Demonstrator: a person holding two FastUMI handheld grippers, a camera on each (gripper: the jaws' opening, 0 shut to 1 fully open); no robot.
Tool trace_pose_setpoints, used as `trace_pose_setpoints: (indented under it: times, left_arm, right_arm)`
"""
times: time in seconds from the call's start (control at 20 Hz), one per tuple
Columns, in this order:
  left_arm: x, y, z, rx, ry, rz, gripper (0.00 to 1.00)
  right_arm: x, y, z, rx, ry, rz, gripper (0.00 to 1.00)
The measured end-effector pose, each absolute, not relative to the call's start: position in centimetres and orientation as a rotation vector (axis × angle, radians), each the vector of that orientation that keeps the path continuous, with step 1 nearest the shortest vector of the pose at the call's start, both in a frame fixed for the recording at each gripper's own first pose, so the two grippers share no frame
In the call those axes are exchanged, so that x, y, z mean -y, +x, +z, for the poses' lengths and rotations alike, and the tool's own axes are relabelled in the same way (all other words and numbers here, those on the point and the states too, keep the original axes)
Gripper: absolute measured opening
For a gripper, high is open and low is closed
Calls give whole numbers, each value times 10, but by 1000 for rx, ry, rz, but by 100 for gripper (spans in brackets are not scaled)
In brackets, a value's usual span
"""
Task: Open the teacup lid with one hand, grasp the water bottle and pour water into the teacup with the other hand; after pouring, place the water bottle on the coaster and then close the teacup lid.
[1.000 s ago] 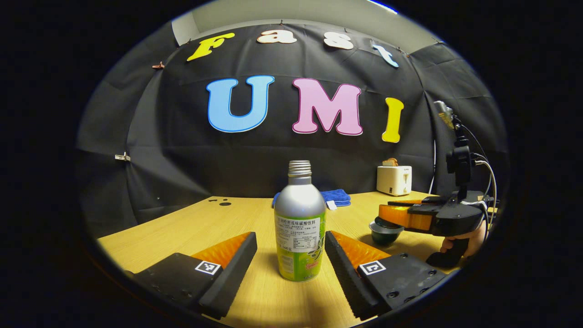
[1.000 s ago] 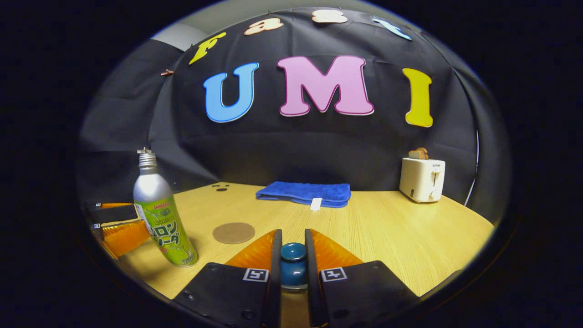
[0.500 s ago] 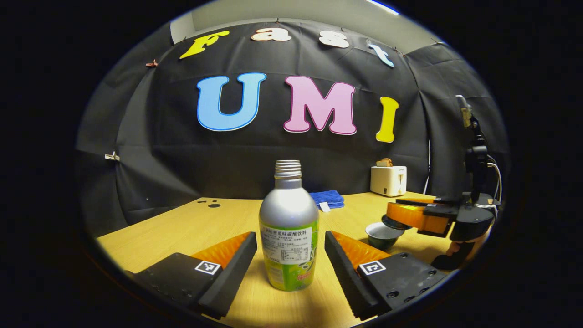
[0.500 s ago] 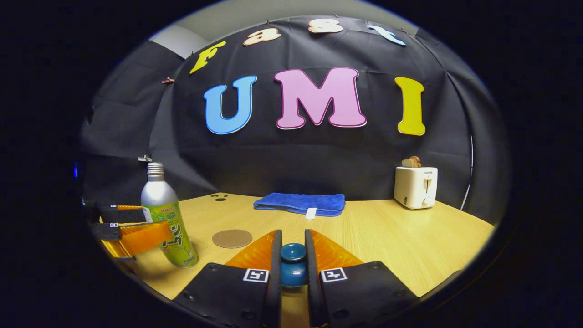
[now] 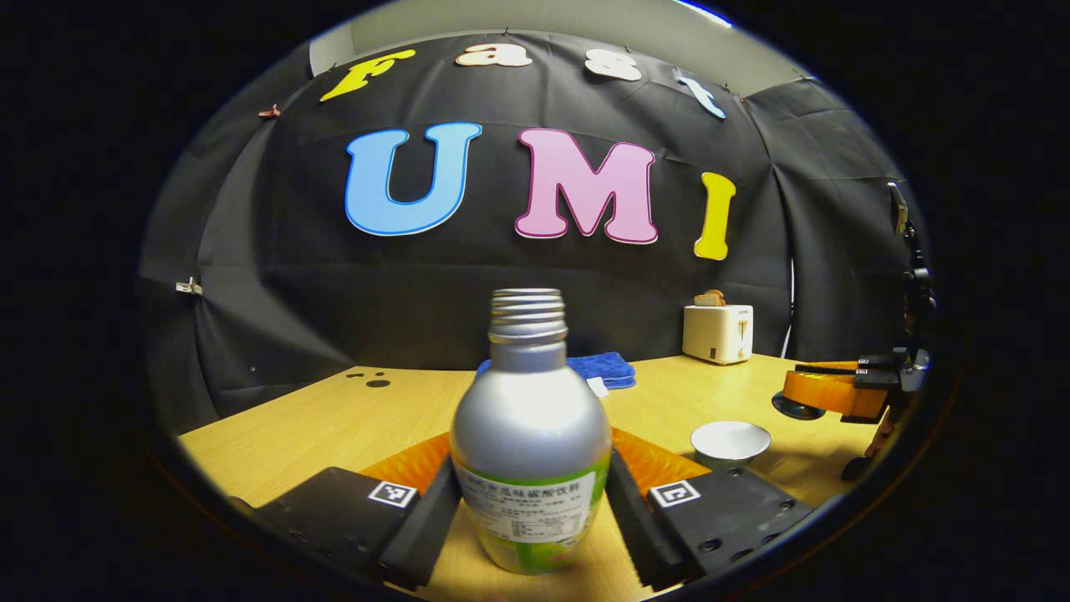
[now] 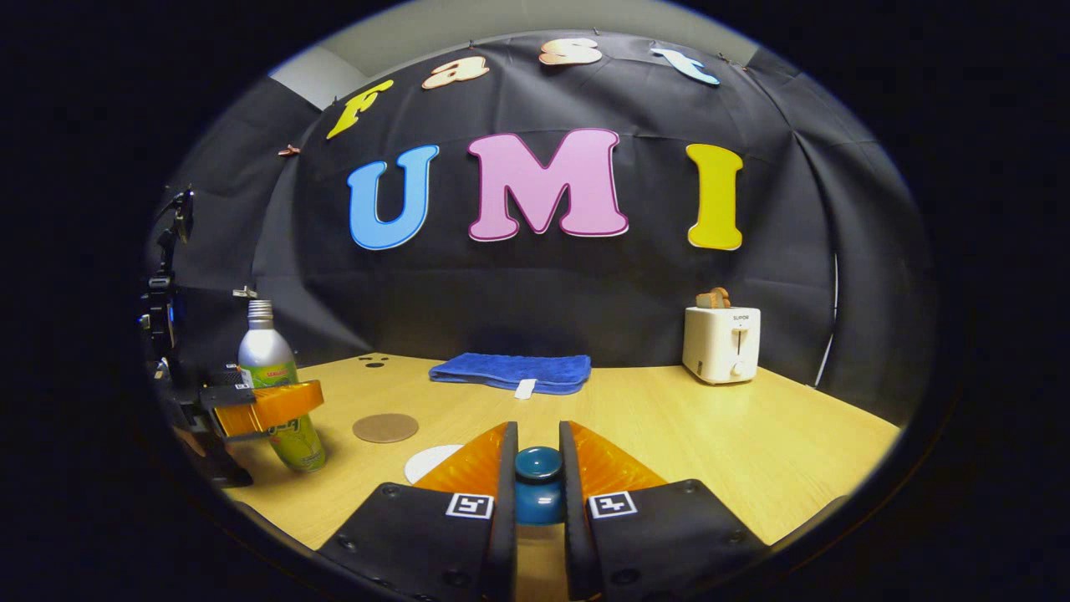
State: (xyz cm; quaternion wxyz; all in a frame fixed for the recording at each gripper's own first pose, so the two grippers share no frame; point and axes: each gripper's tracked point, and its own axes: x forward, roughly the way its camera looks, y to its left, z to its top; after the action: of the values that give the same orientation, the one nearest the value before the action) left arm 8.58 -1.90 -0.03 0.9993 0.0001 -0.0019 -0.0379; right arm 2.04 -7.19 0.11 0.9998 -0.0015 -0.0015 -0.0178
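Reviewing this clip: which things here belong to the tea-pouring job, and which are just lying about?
Part of the job:
- water bottle, between the left claw fingers
- teacup, uncovered
- teacup lid, held in the right claw
- coaster, bare

Lying about:
- blue towel
- toaster with toast in it

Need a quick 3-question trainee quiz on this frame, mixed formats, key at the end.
1. True or false: the teacup has its lid on.
2. What does the right gripper hold? A) the blue towel B) the lid's knob C) the coaster
3. Fill in: the left gripper has its fingers on either side of the ____.

Key:
1. False: the cup stands open, and the lid is held up beside it.
2. B, the lid's knob.
3. Water bottle, upright on the table.
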Motion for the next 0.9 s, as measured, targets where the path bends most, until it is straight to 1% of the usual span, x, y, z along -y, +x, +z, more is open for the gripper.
trace_pose_setpoints:
  times: [0.05, 0.2, 0.3, 0.5, 0.65, 0.75, 0.9]
  left_arm:
    - [20, 86, 0, 4, 1, -84, 84]
    - [24, 87, 2, 5, 35, -79, 82]
    - [21, 87, 3, 5, 120, -38, 80]
    - [21, 100, 21, -1, 377, -2, 80]
    - [28, 107, 36, 18, 644, 15, 80]
    - [38, 115, 34, 8, 776, -10, 78]
    - [51, 122, 31, -10, 934, -59, 80]
  right_arm:
    - [79, 20, 1, 3, -2, -44, 27]
    - [101, 17, 2, 5, -2, -76, 27]
    - [114, 17, 2, 5, -2, -93, 27]
    - [125, 17, 2, 5, -3, -99, 27]
    - [124, 18, 2, 4, -2, -81, 27]
    - [122, 18, 2, 4, -2, -69, 27]
    - [125, 18, 2, 4, -2, -62, 27]
